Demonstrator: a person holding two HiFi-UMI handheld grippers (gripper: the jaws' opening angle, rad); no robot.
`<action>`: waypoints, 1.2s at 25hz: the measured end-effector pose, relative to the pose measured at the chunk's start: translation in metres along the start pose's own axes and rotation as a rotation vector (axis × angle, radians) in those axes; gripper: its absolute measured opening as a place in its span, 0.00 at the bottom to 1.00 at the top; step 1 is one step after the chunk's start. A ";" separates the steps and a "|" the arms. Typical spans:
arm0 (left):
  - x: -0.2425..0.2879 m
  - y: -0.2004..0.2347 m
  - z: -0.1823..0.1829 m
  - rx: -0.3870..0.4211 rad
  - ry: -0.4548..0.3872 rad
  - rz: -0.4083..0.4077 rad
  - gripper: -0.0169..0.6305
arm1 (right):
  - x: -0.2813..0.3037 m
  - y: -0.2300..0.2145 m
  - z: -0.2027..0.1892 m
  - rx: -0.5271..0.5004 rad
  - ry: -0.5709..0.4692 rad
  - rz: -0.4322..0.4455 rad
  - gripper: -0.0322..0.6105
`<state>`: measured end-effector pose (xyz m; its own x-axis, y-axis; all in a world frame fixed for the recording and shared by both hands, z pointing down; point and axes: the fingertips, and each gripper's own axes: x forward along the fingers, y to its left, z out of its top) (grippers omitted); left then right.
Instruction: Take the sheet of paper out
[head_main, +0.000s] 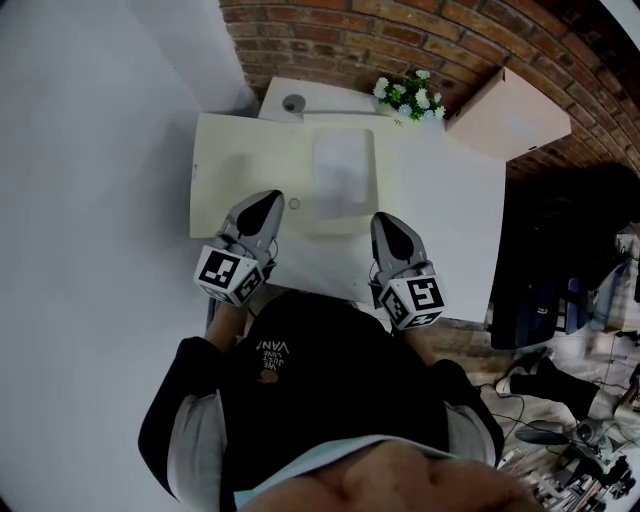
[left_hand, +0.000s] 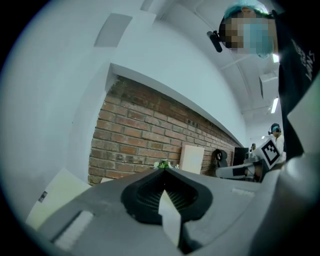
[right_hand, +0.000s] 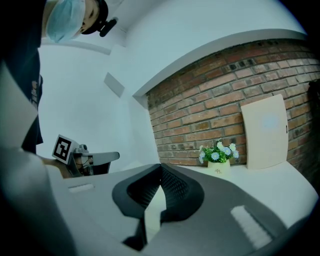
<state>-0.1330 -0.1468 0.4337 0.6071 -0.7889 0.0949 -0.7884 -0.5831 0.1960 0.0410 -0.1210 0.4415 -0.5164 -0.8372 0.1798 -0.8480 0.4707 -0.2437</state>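
Fingers together, empty, on left gripper and right gripper; could shove cream folder just ahead across surface without pinching.

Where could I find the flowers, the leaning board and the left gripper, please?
Flowers (right_hand: 218, 151): right gripper view, on the blooms.
Leaning board (right_hand: 265, 131): right gripper view, middle of its face.
Left gripper (head_main: 272, 198): head view, at its closed tips.
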 end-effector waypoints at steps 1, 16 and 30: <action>0.004 0.002 0.000 -0.005 0.003 -0.006 0.03 | 0.001 -0.002 -0.001 0.001 0.003 -0.009 0.05; 0.060 0.031 -0.017 0.002 0.071 -0.052 0.03 | 0.016 -0.022 0.002 0.013 0.000 -0.071 0.05; 0.100 0.057 -0.060 -0.084 0.184 -0.046 0.03 | 0.020 -0.041 -0.003 0.015 0.024 -0.118 0.05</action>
<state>-0.1112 -0.2477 0.5132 0.6565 -0.7084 0.2591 -0.7528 -0.5938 0.2840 0.0645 -0.1564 0.4577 -0.4160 -0.8797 0.2305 -0.9013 0.3651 -0.2333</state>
